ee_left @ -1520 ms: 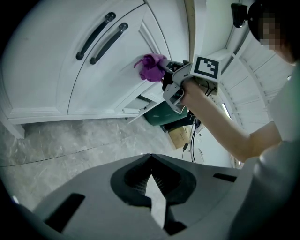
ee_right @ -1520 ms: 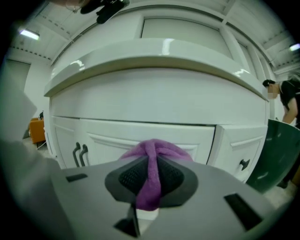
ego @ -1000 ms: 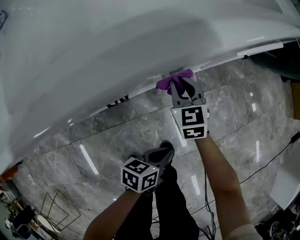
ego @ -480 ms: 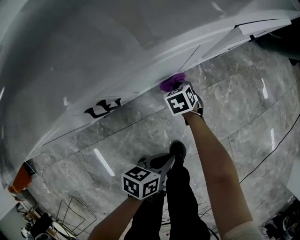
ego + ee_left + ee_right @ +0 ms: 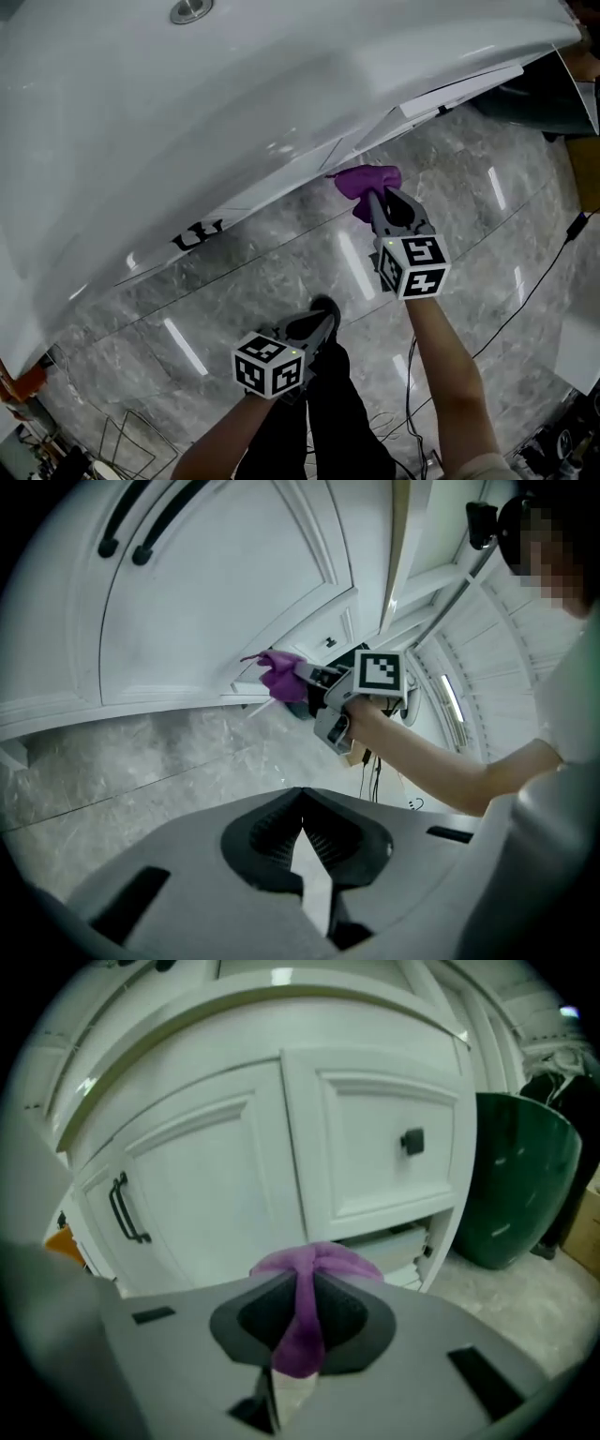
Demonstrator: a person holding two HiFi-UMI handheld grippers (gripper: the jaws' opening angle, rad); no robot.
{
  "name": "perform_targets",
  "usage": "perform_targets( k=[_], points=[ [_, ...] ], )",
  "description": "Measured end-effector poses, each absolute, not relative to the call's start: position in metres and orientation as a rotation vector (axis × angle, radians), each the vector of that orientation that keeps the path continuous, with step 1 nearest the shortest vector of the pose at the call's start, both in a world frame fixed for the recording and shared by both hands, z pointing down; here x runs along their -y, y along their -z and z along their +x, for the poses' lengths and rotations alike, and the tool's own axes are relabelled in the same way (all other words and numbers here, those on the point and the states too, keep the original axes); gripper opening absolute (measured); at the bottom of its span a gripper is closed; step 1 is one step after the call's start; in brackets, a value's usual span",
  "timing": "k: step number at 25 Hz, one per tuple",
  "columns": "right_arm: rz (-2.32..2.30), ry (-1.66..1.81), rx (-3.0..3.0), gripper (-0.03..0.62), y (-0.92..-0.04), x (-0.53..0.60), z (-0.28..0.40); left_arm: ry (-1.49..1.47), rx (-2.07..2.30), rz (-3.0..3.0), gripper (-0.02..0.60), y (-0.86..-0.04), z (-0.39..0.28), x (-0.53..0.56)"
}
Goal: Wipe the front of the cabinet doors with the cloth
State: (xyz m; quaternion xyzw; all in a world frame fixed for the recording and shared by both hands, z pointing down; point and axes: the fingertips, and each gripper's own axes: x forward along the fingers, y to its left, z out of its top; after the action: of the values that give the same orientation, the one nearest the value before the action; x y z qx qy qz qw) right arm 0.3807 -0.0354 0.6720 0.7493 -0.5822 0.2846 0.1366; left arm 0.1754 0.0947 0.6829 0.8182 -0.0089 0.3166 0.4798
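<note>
My right gripper [image 5: 382, 199] is shut on a purple cloth [image 5: 366, 178], which bunches out past the jaws [image 5: 314, 1262]. The cloth sits at the lower edge of the white cabinet doors [image 5: 281, 178], near the seam between the handled door [image 5: 197, 1185] and the drawer panel [image 5: 384, 1138]. I cannot tell whether it touches the wood. In the left gripper view the cloth [image 5: 279, 673] lies by the door's bottom rail, with the right gripper [image 5: 323, 682] behind it. My left gripper [image 5: 314, 326] hangs low over the floor, shut and holding nothing [image 5: 302, 803].
Black bar handles [image 5: 141, 522] are on the left doors, and a black knob [image 5: 412, 1141] is on the drawer. A dark green bin [image 5: 520, 1185] stands right of the cabinet. The floor is grey marble tile [image 5: 234, 281], with cables [image 5: 525, 309] at the right and the person's legs [image 5: 342, 412] below.
The right gripper has moved right and a little away from the cabinet's lower edge, with the cloth in it. The left gripper has stayed low by the legs.
</note>
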Motion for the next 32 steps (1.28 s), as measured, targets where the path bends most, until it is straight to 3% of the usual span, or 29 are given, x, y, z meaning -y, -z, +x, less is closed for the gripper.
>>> perform_targets(
  k=[7,12,18,25,32],
  points=[
    [2.413,-0.594,1.825,0.06,-0.533,0.039,0.395,-0.76,0.032,2.029,0.008,-0.658,0.181,-0.088],
    [2.357,-0.396,1.94,0.061,-0.486,0.066,0.374,-0.737,0.055,2.042,0.008,-0.65,0.175,-0.078],
    [2.228,-0.397,1.933,0.061,-0.52,0.105,0.345,-0.709,0.101,2.025,0.008,-0.652,0.155,-0.073],
    [1.738,-0.693,1.791,0.061,-0.646,0.102,0.278,-0.691,0.198,2.019,0.008,-0.649,0.114,-0.051],
    [1.629,-1.174,1.993,0.063,-0.607,0.034,0.153,-0.8,0.328,2.132,0.008,-0.624,0.029,-0.005]
  ],
)
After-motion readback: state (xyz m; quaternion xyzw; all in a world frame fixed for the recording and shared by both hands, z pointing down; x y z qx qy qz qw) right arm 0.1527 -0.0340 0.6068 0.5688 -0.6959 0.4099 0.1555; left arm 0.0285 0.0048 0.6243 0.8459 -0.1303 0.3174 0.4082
